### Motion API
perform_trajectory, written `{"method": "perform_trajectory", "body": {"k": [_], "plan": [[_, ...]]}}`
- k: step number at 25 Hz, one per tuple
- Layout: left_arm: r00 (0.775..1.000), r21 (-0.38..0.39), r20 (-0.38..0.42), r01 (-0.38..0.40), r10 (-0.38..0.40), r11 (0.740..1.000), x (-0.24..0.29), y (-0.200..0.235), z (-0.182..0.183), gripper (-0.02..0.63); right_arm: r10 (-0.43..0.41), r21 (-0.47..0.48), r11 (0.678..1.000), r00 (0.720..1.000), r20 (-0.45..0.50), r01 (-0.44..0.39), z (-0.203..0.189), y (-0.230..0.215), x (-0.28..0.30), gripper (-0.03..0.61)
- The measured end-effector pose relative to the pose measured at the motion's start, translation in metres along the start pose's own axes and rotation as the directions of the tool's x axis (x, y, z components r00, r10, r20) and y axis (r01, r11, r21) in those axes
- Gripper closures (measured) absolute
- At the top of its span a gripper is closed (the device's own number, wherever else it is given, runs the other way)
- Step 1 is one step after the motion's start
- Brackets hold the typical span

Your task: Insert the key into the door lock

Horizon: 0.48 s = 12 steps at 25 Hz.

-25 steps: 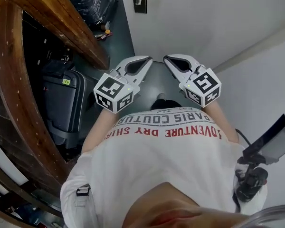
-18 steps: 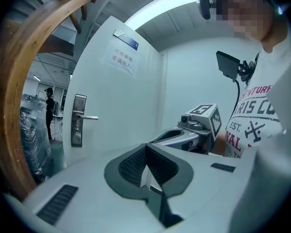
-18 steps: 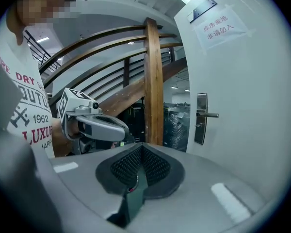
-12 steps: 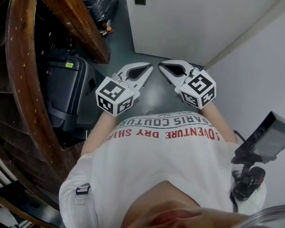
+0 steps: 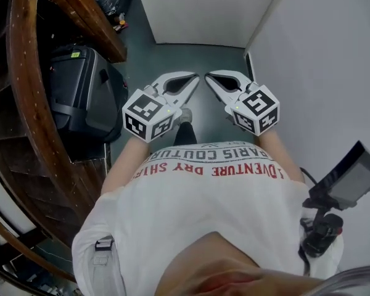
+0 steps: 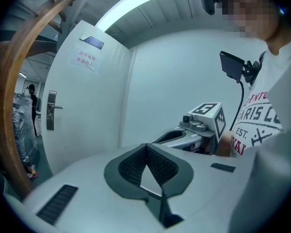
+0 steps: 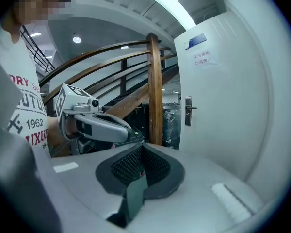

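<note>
The white plastic left gripper [image 5: 195, 78] and right gripper [image 5: 209, 75] have come nearer the tall white door [image 5: 203, 11], jaws shut tight. Its silver lock plate [image 6: 50, 110] waits far ahead. No key shows clearly.

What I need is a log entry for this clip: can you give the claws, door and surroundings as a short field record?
Left claw: shut, nothing held
Right claw: shut, nothing visibly held
Door: white, ahead, apart from both claws
Door handle: lever, level, untouched
Nearby: black suitcase beside wooden stair rail
</note>
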<state>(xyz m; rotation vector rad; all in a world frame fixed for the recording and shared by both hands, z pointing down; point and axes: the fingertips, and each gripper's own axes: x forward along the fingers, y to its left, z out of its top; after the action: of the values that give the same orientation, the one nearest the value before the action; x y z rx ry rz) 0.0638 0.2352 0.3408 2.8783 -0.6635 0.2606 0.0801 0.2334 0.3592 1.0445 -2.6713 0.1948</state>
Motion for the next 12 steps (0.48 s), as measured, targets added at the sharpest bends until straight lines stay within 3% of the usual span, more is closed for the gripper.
{"method": "perform_trajectory", "body": {"k": [7,12], "plan": [[1.0,0.012,0.01,-0.022,0.022,1.0,-0.07,-0.099,-0.009,0.612,-0.007,-0.001,1.0,1.0,0.022,0.007,0.001,0.09,-0.077,0.577],[0.999,-0.013,0.025,-0.038,0.039,0.999,-0.103,-0.118,-0.006,0.612,0.004,-0.017,1.0,0.999,0.032,-0.004,0.012,0.127,-0.089,0.577]]}}
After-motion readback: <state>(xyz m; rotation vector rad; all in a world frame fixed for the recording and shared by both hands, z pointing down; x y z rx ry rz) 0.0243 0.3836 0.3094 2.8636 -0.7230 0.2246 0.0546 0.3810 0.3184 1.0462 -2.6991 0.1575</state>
